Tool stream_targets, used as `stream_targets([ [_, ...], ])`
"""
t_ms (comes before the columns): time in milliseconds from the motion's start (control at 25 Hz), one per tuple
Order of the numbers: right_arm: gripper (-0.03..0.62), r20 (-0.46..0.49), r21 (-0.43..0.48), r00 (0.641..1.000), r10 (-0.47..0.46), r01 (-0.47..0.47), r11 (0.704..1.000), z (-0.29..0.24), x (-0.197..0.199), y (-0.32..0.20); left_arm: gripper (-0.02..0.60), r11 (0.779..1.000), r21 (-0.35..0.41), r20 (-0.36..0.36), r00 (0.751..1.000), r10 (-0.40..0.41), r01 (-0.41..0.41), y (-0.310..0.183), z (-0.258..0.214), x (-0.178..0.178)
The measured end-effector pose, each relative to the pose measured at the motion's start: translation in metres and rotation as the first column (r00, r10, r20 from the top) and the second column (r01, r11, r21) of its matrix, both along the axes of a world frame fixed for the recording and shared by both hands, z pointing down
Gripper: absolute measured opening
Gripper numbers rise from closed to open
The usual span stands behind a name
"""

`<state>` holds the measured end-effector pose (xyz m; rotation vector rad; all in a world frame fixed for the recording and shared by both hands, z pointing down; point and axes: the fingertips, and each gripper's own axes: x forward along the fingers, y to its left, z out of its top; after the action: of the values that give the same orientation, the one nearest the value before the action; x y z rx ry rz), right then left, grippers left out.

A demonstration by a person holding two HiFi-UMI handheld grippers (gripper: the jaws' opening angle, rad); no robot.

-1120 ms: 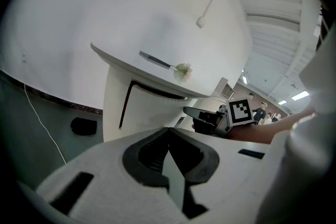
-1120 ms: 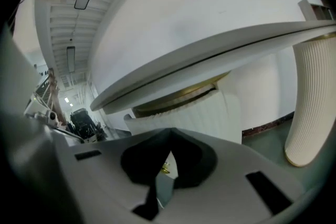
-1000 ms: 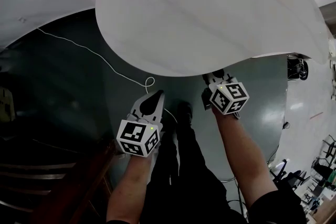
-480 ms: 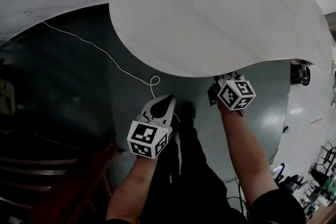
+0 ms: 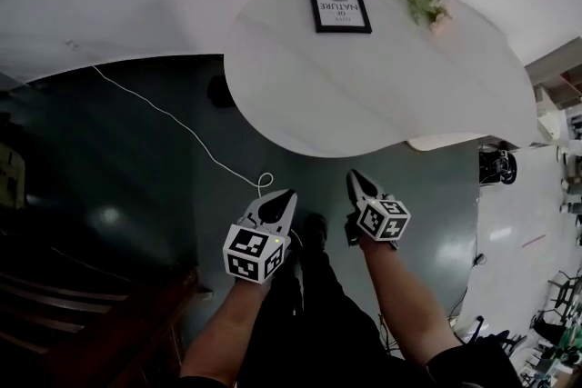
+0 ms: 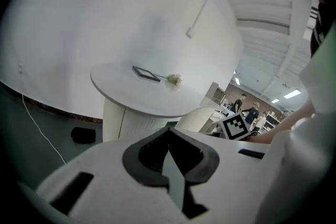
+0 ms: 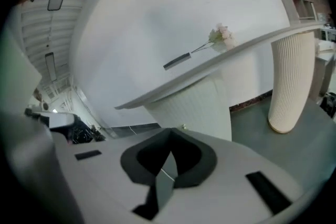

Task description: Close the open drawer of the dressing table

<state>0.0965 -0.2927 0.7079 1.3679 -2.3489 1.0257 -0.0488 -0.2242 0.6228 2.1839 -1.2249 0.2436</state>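
The white dressing table stands ahead of me with a framed picture and a pink flower sprig on its top. Under the top, the right gripper view shows a ribbed white cabinet and a ribbed leg; I cannot make out an open drawer. My left gripper is shut and empty over the dark floor, short of the table's near edge. My right gripper, also shut and empty, hangs just below that edge. The left jaws and the right jaws are pressed together.
A white cable loops across the green floor to the left of the grippers. A dark lump lies by the table's base. Dark wooden furniture fills the lower left. A wheeled object stands at right. People stand far off.
The view has drawn back, so the whole table top now shows. Both grippers have come back from the table; the right one, which was at the table's edge, is now apart from it.
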Motion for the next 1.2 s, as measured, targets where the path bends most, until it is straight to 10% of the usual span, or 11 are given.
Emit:
stream_targets([
  [200,0.006,-0.026,0.023,0.986,-0.166,0.167,0.986,-0.076,-0.032,0.061,0.000,0.998,0.059,-0.006,1.000,0.001,0.000,0.019,-0.057,-0.013],
  [360,0.006,-0.096,0.095,0.966,-0.239,0.248,0.964,-0.139,-0.040,0.093,0.000,0.990,0.107,0.122,0.990,0.074,-0.087,0.038,-0.084,-0.025],
  [1200,0.006,-0.104,0.325,0.990,-0.091,0.121,0.938,-0.285,0.066,0.082,0.000,0.952,0.277,0.182,0.980,0.078,-0.128,0.030,-0.205,-0.004],
])
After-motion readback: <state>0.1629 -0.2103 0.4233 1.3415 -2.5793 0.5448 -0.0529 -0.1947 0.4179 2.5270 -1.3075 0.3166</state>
